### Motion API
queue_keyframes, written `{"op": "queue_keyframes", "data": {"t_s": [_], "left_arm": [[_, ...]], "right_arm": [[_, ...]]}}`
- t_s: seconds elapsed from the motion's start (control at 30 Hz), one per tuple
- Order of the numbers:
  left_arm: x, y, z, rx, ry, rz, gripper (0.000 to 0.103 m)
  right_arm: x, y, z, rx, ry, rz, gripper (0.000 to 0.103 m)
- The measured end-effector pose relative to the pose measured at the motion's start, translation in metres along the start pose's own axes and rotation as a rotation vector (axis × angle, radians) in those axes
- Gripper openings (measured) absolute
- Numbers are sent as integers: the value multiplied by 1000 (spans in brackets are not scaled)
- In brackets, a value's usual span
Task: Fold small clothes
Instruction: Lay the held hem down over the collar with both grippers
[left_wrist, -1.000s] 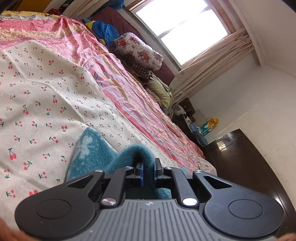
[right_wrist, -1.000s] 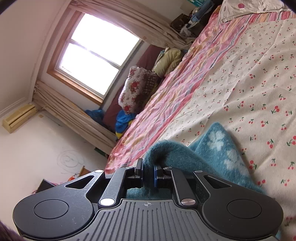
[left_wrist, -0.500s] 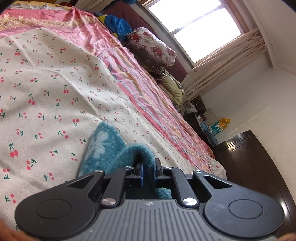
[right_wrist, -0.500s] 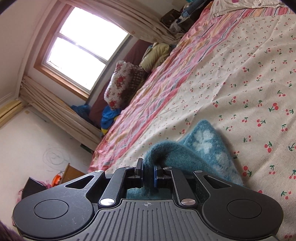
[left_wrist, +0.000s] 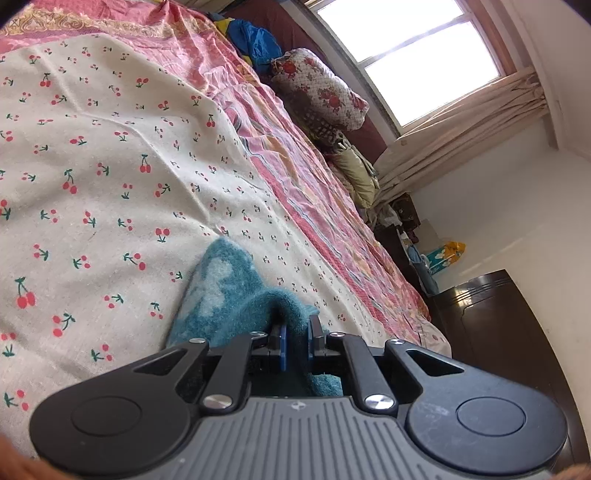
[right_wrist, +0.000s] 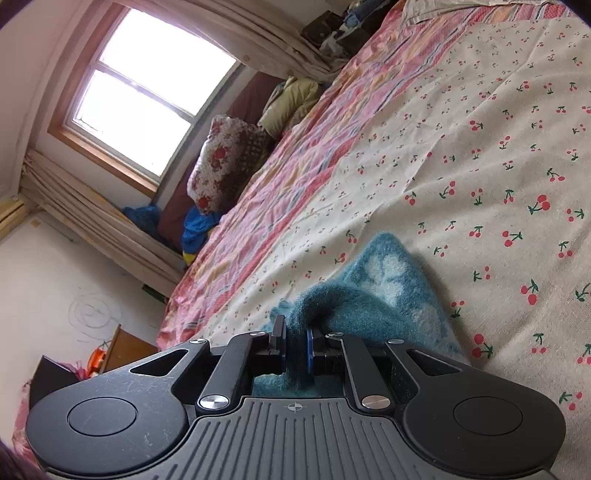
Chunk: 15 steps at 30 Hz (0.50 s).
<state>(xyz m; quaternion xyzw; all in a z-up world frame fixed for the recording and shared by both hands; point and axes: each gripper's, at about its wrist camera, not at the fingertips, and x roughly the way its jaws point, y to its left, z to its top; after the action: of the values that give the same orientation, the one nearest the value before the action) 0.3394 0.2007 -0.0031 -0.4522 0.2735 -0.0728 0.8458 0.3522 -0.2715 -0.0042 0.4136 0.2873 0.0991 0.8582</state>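
Both tongs — left (left_wrist: 296, 336), right (right_wrist: 295, 341) — pinch the teal garment (left_wrist: 221, 291), draped ahead.

Both grippers lower toward cherry-print sheet (left_wrist: 110, 166); teal garment (left_wrist: 221, 288) now spread flatter on it.

The fuzzy teal garment (left_wrist: 225, 291) looks like fleece, on a thin matt cherry-print cotton sheet (left_wrist: 110, 155).

You have a cherry-print sheet (left_wrist: 110, 155) over a pink bedspread (left_wrist: 303, 184); far off, a floral pillow (left_wrist: 321, 92) under the window (left_wrist: 406, 48).
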Motion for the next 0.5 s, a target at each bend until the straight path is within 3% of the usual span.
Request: {"op": "queue_keyframes", "data": {"t_s": [0.5], "left_arm": [[4, -1, 2, 8, -21, 29, 16]], "right_arm": [[15, -2, 4, -4, -1, -62, 11]]}}
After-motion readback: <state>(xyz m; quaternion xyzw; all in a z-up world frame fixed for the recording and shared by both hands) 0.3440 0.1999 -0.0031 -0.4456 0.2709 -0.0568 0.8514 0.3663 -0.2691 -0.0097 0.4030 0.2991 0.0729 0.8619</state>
